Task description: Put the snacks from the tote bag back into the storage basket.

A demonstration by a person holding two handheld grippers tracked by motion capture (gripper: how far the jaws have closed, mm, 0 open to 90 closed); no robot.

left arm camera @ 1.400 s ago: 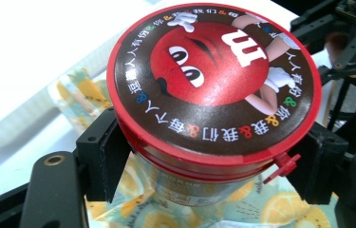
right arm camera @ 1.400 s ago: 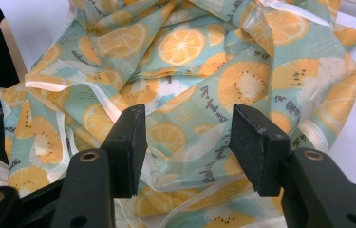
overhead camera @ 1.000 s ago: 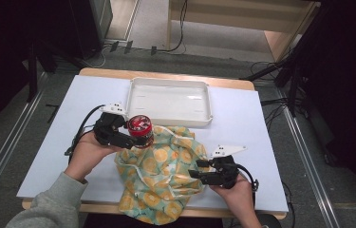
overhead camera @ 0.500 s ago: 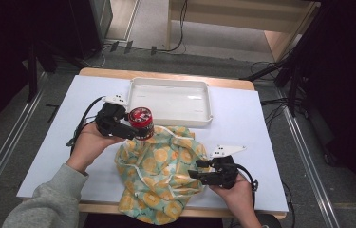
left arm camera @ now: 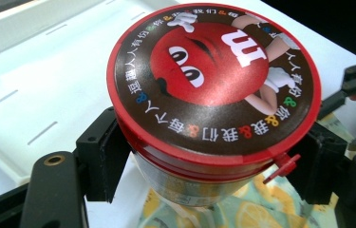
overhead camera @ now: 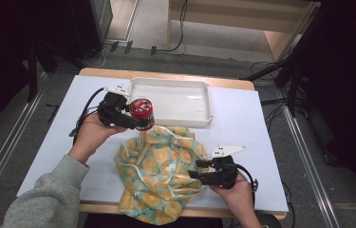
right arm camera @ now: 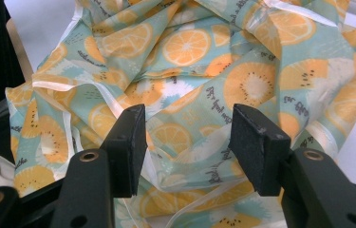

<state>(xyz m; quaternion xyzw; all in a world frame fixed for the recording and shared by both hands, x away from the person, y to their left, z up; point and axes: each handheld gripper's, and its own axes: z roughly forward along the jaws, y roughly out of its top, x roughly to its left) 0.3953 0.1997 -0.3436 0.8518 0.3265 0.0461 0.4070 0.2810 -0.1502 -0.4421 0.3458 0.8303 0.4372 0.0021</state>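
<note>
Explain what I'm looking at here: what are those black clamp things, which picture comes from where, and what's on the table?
A person sits at a table and holds a hand-held two-jaw gripper in each hand; there is no robot arm. The wide picture comes from a camera fixed above the table. The other two come from cameras riding on the grippers, each looking along its own black jaws.

On the table lie a white tray and a crumpled cloth bag printed with orange slices. The left gripper grips a red-lidded candy jar by its sides, lifted beside the tray. The right gripper is at the bag's edge with its jaws open, fabric lying between them but not pinched.
</note>
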